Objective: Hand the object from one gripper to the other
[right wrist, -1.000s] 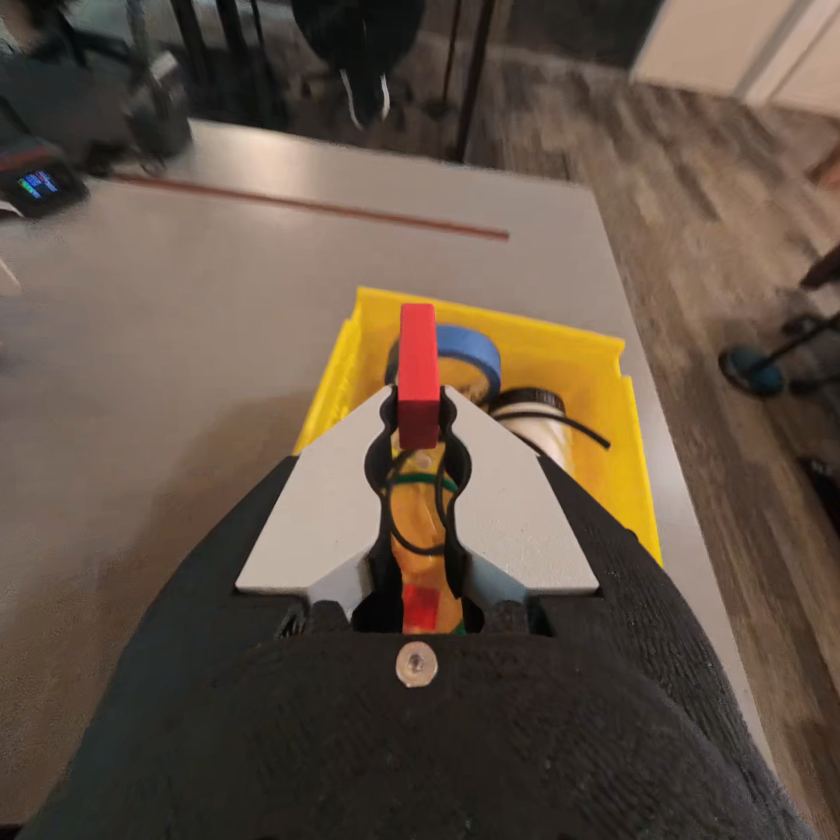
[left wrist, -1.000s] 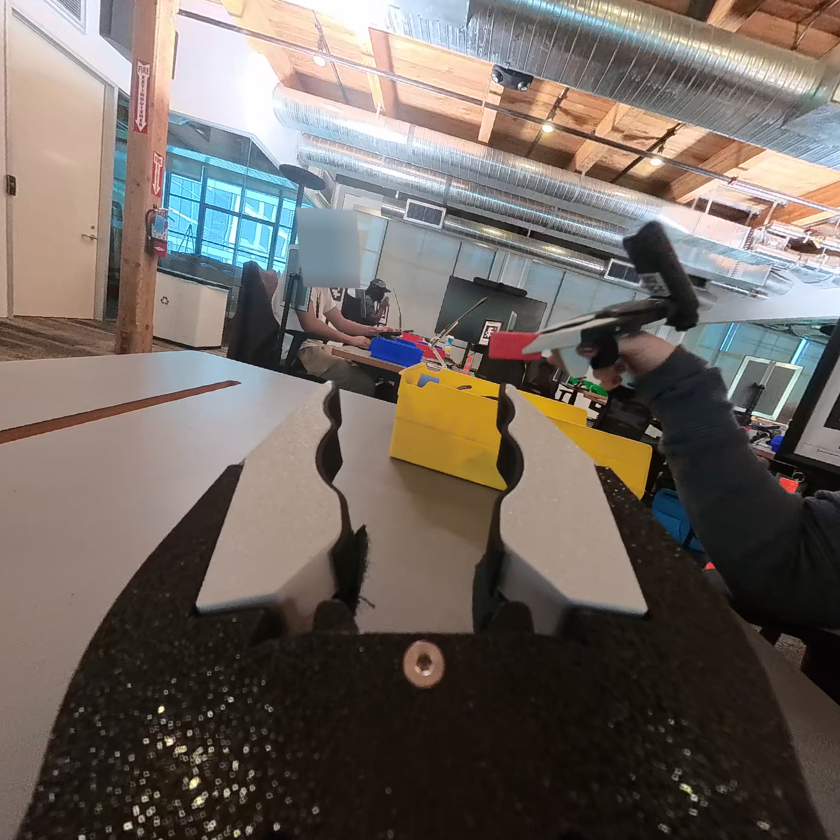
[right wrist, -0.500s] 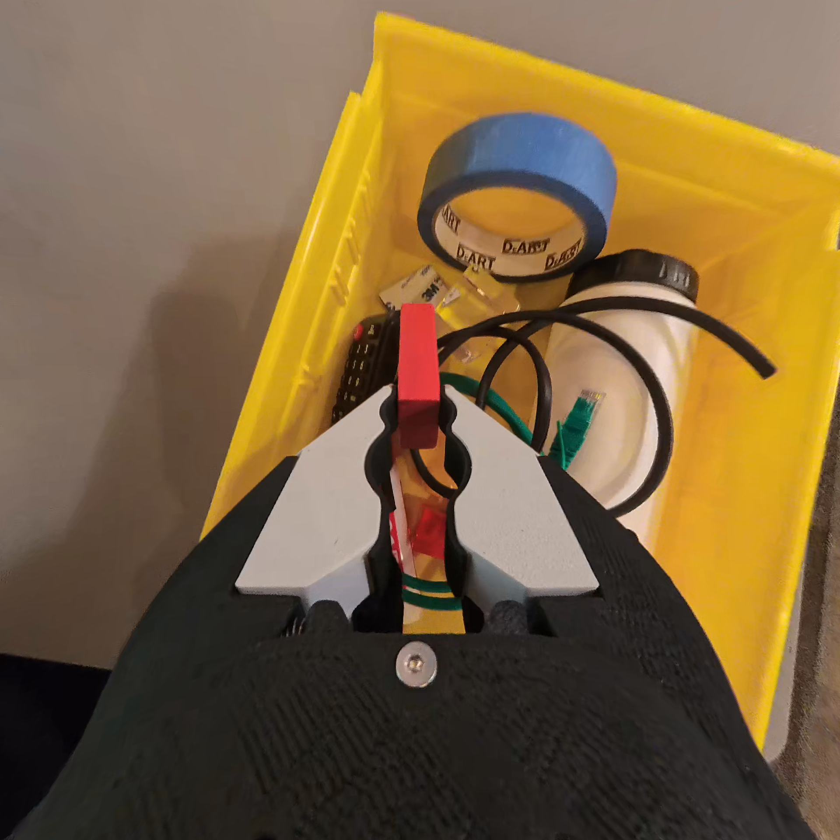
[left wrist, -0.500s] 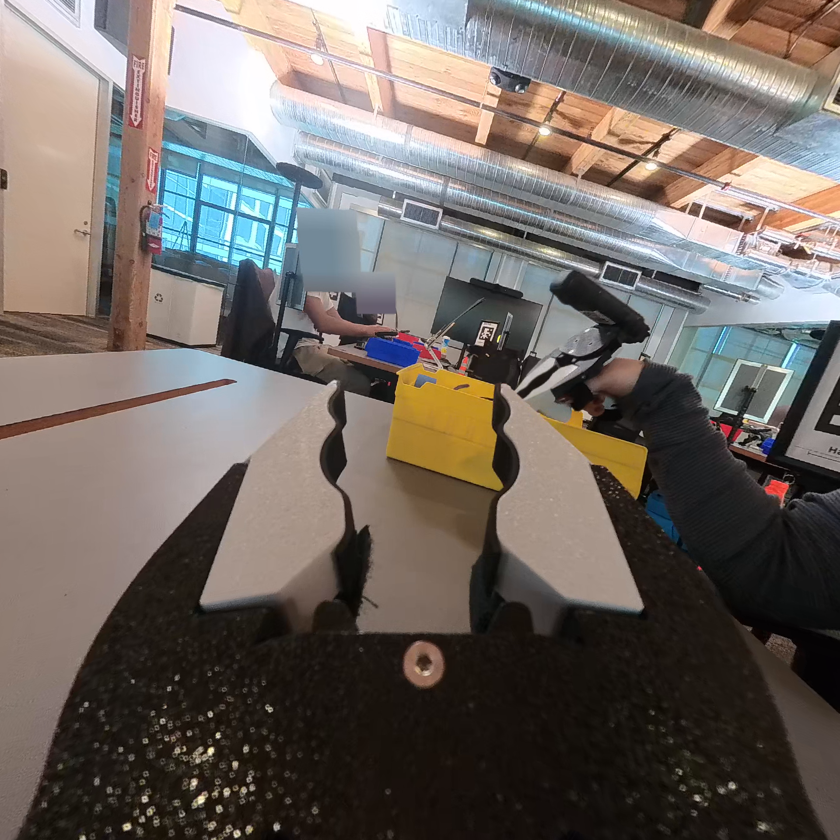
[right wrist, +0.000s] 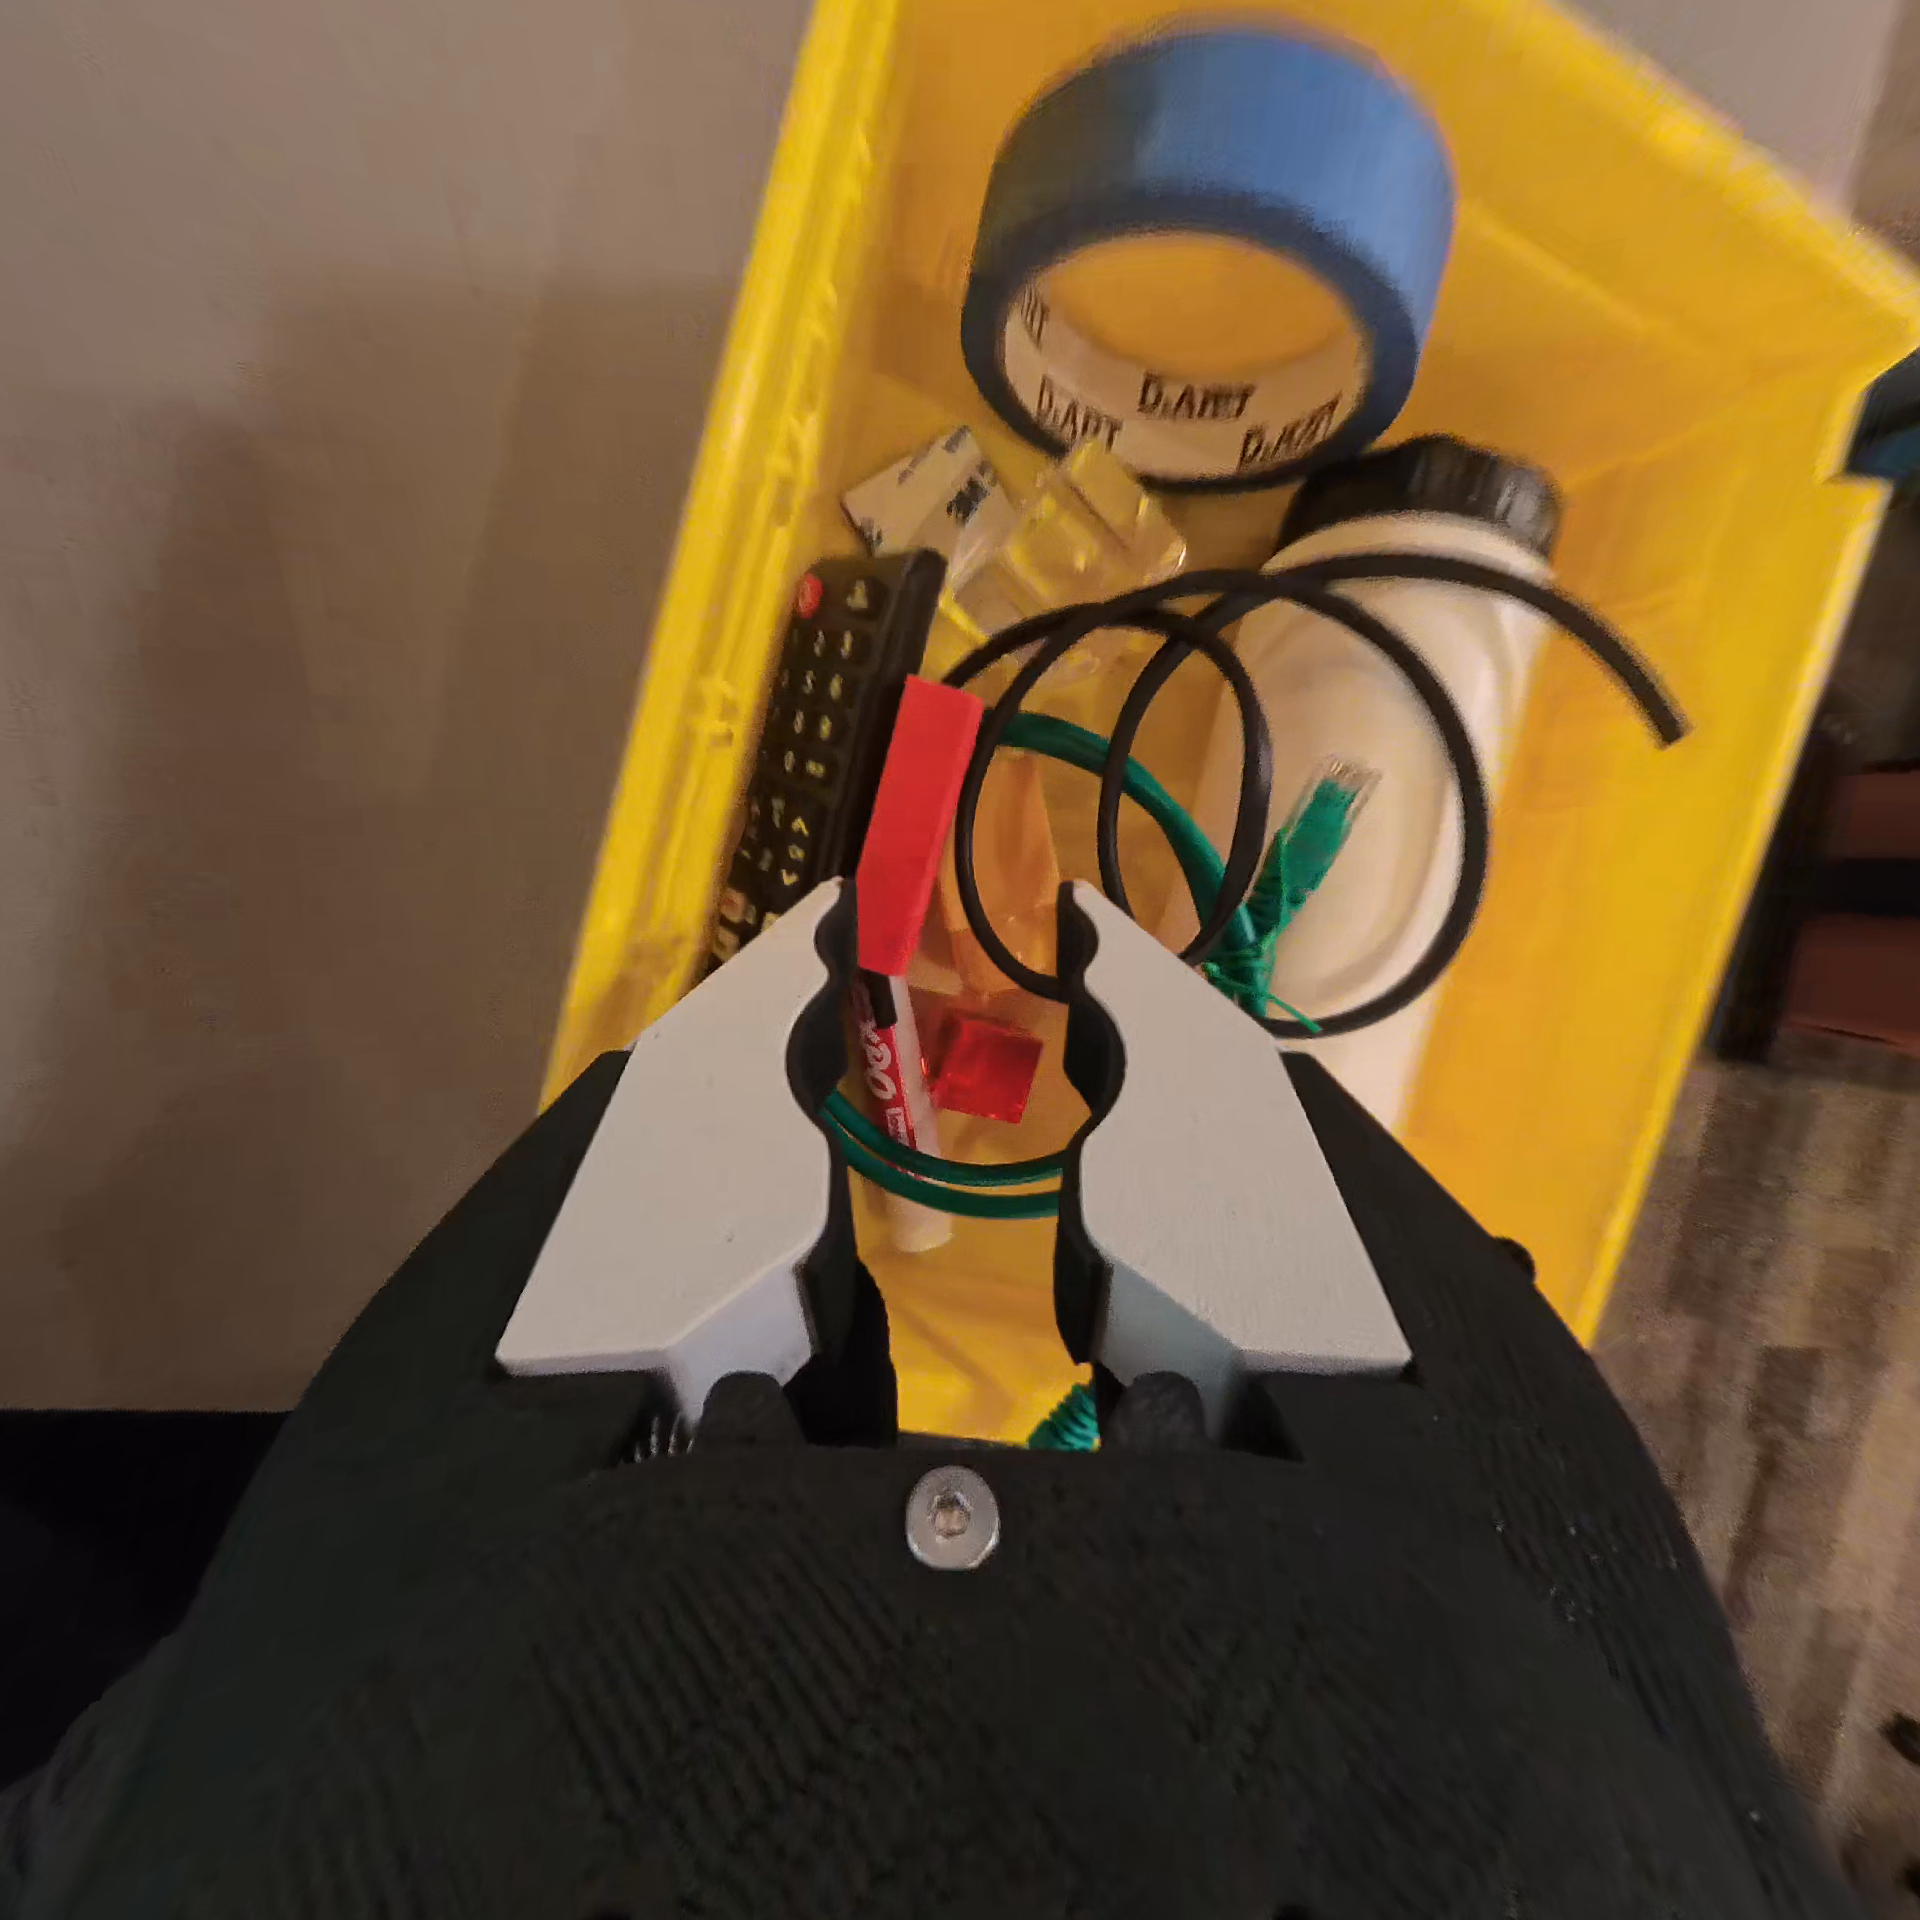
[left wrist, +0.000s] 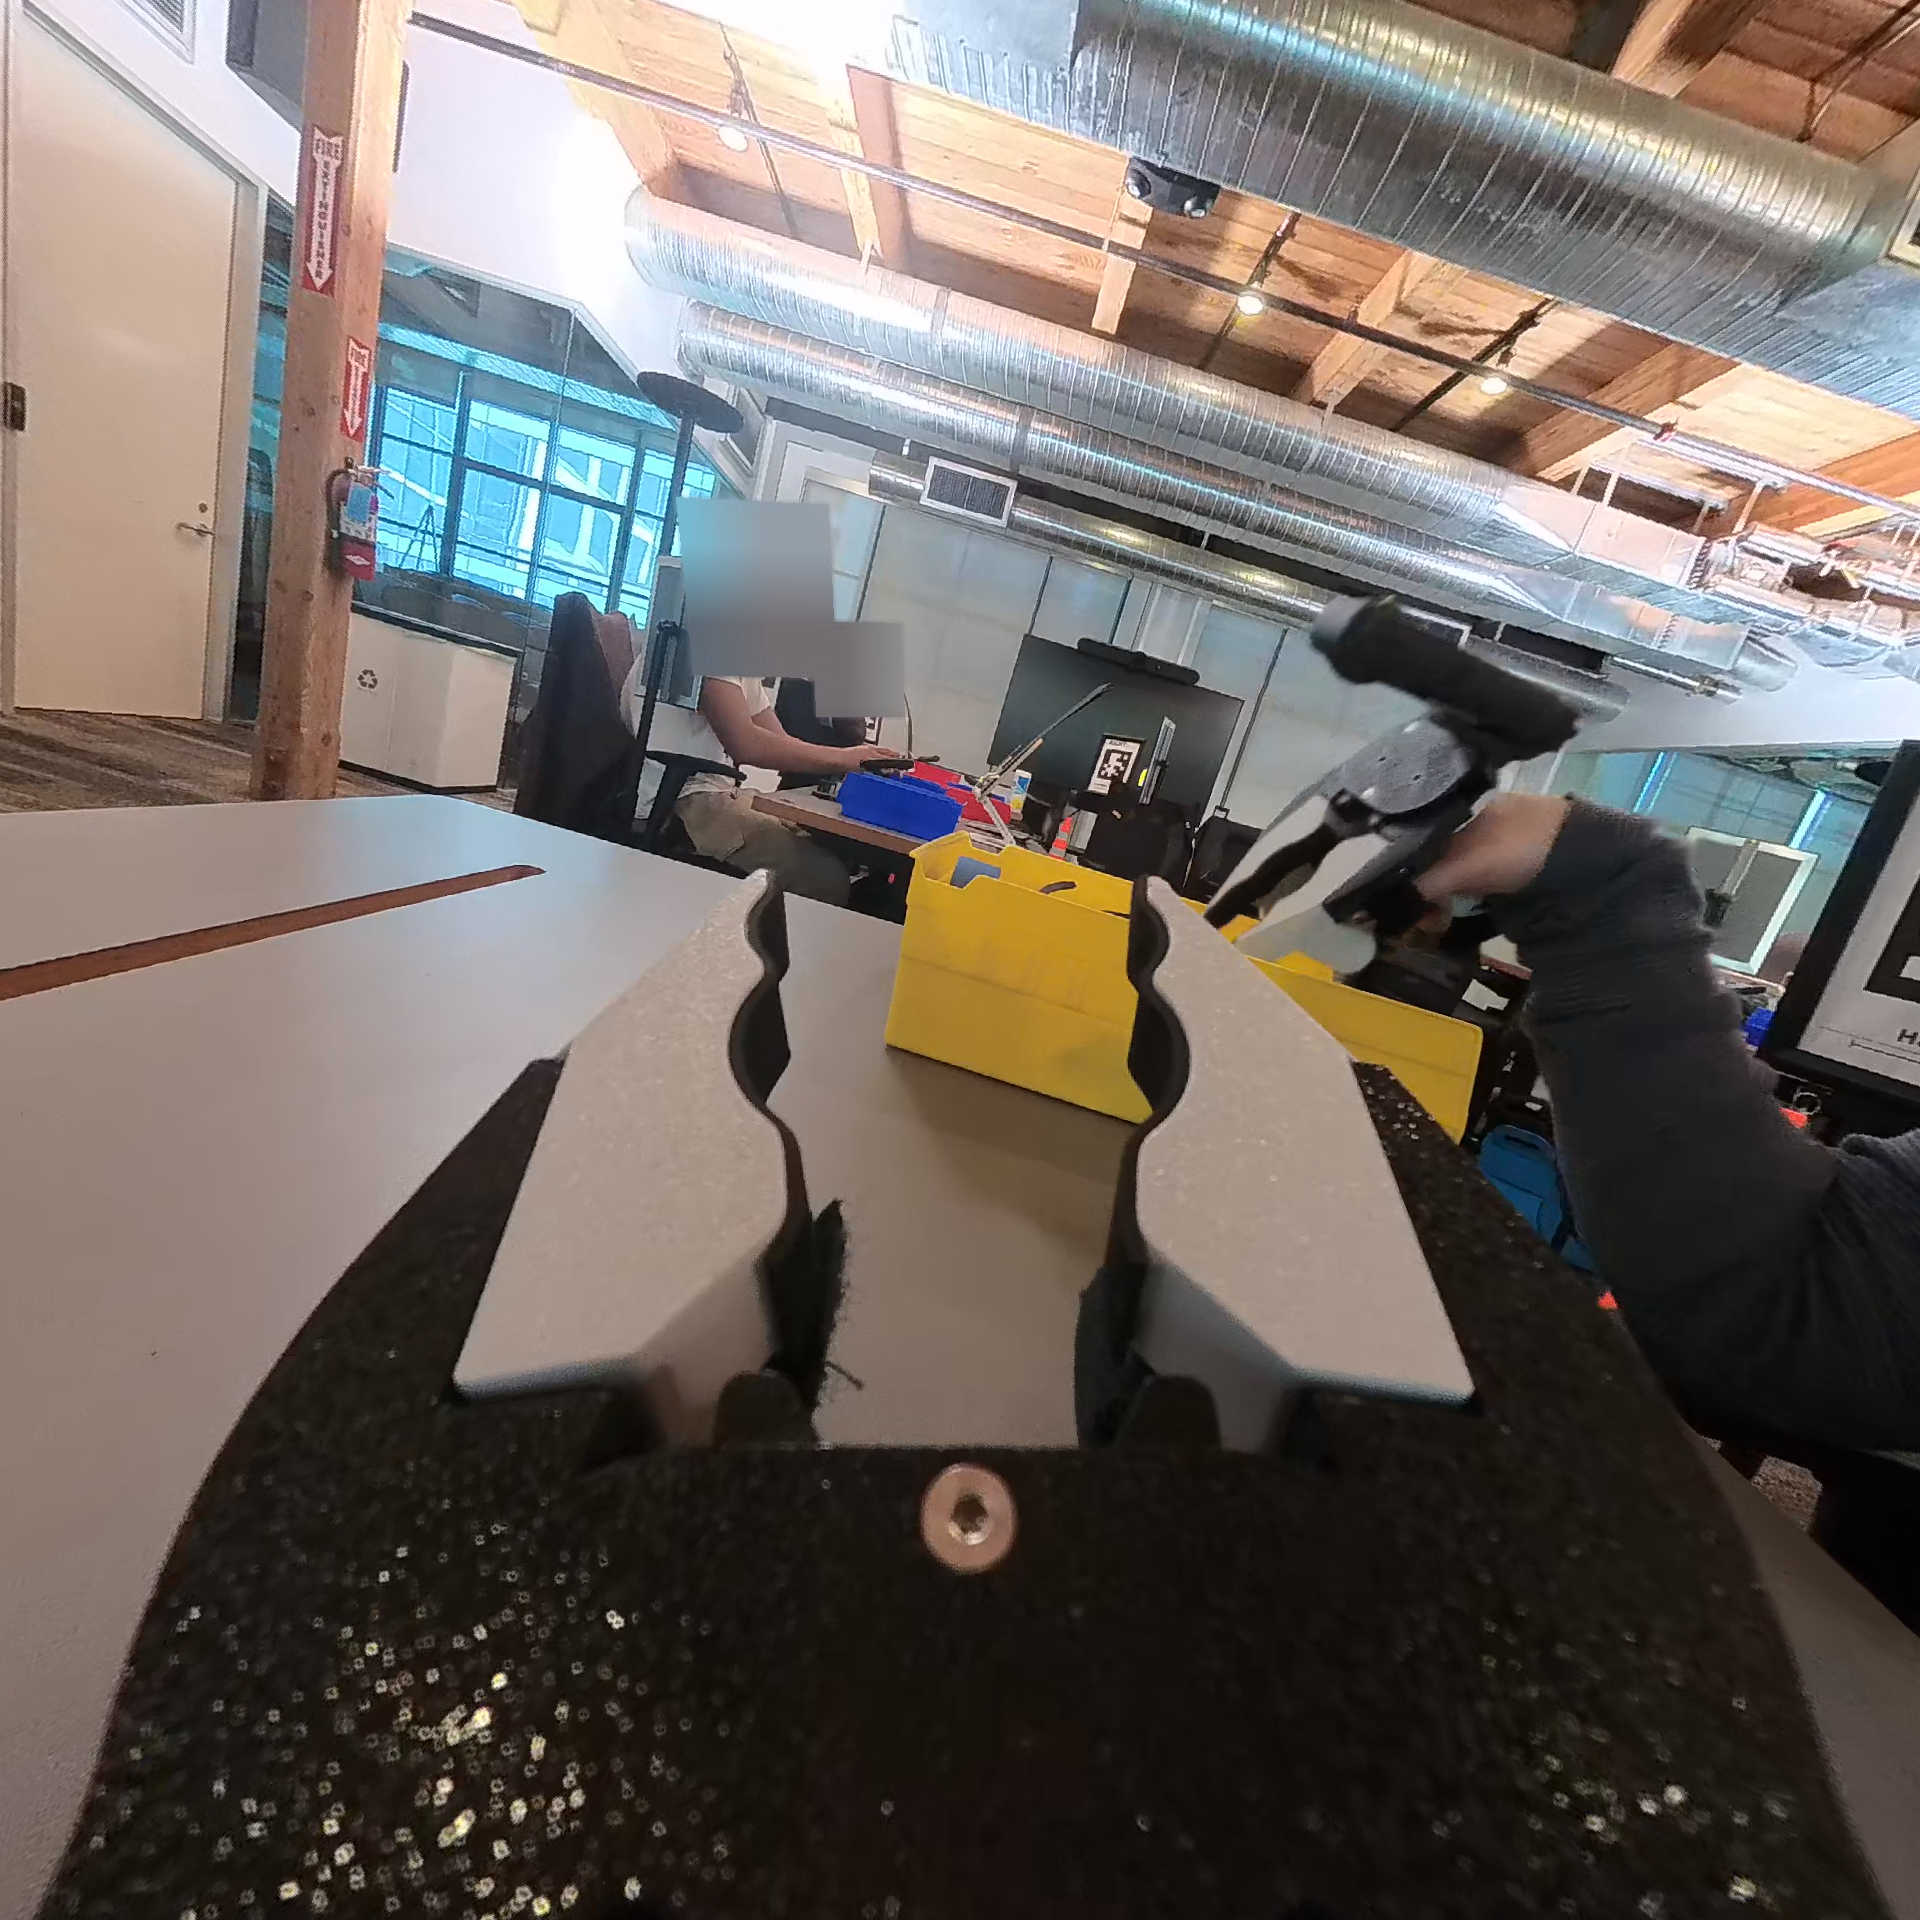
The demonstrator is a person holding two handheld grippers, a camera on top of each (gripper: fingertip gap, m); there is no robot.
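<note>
- While the left gripper (left wrist: 956, 1049) rests low over the grey bench (left wrist: 260, 1060) with its jaws wide and nothing between them, a brown strip (left wrist: 260, 930) runs across the bench top off to its left.
- Beyond that gripper lies an open office: wood ceiling with silver ducts (left wrist: 1455, 156), a wooden post (left wrist: 322, 416), and a seated person (left wrist: 748, 769) at a far desk.
- Ahead of the left gripper and slightly to its right stands a yellow bin (left wrist: 1008, 1008) on the bench; the right gripper (left wrist: 1278, 894), held by a hand (left wrist: 1496, 862) in a dark sleeve, tips down over it.
- Seen from its own camera, the right gripper (right wrist: 956, 904) hangs above the bin (right wrist: 1662, 831) with jaws parted.
- A red marker (right wrist: 914, 831) leans against its left finger, untouched by the other finger, cap pointing away.
- Inside the bin, farthest ahead, sits a blue tape roll (right wrist: 1216, 249); nearer, to the right, a white bottle (right wrist: 1382, 779) with a black cap.
- A black remote (right wrist: 821, 727) lies along the left wall, with a looped black cable (right wrist: 1195, 790) and a green cable (right wrist: 1288, 852) in the middle.
</note>
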